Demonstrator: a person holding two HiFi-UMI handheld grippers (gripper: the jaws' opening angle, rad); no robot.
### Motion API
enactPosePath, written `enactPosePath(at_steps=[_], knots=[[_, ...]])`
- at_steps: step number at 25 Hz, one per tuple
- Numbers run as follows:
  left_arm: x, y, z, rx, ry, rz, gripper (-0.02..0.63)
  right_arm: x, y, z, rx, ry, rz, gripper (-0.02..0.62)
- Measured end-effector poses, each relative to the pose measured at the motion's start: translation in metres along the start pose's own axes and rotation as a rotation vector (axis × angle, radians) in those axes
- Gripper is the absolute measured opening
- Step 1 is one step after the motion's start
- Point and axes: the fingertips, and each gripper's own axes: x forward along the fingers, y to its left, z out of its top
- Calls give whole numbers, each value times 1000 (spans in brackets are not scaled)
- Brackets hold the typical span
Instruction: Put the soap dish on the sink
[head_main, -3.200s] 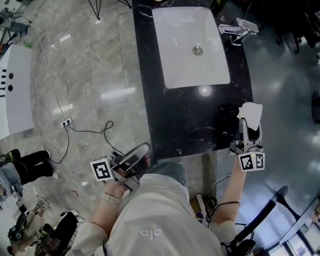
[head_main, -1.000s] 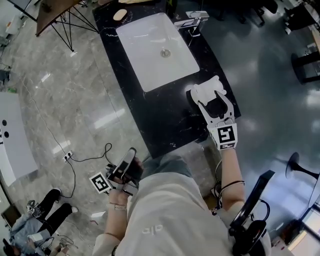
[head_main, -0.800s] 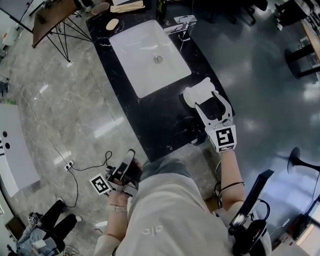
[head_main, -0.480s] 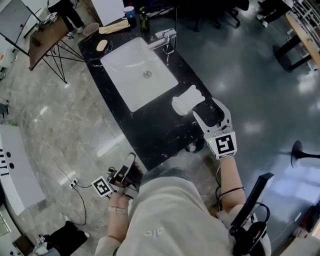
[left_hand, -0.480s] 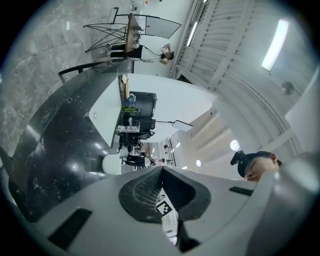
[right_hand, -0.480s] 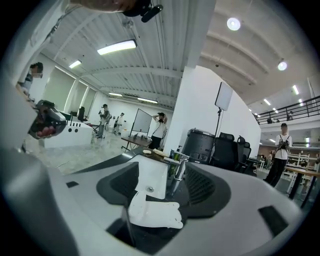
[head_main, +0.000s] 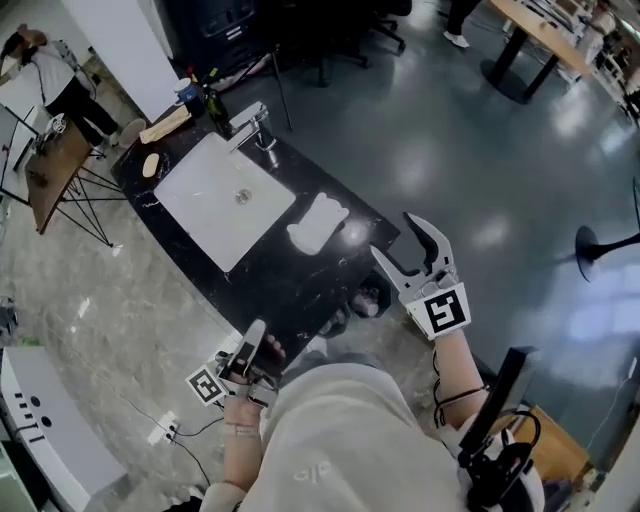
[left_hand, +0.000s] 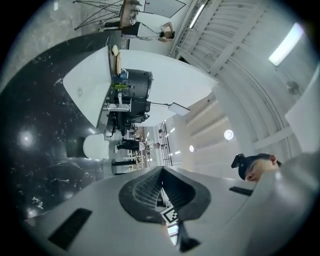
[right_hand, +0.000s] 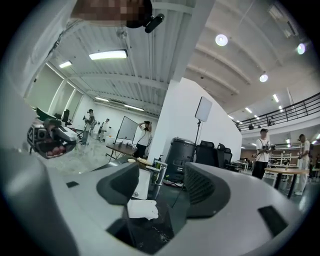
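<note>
White soap dish (head_main: 317, 222) lies on black bench (head_main: 290, 285), just right of sink (head_main: 200, 215). Right gripper (head_main: 396, 238) near dish, jaws open, empty. Left gripper (head_main: 256, 335) jaws closed.

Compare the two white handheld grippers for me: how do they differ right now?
The right gripper has its jaws apart; the left gripper has them together. The right gripper is close to the white soap dish lying on the black counter; the left gripper is farther from it, by the person's waist. Both are empty.
</note>
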Motion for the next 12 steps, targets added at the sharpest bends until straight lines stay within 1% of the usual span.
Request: enactPosePath(at_steps=[6, 12], knots=[[58, 6, -31, -55, 143, -29, 8, -57, -40, 4, 47, 12, -138, 299], [112, 11, -78, -104, 317, -65, 8, -127, -66, 4, 68, 35, -296, 296]])
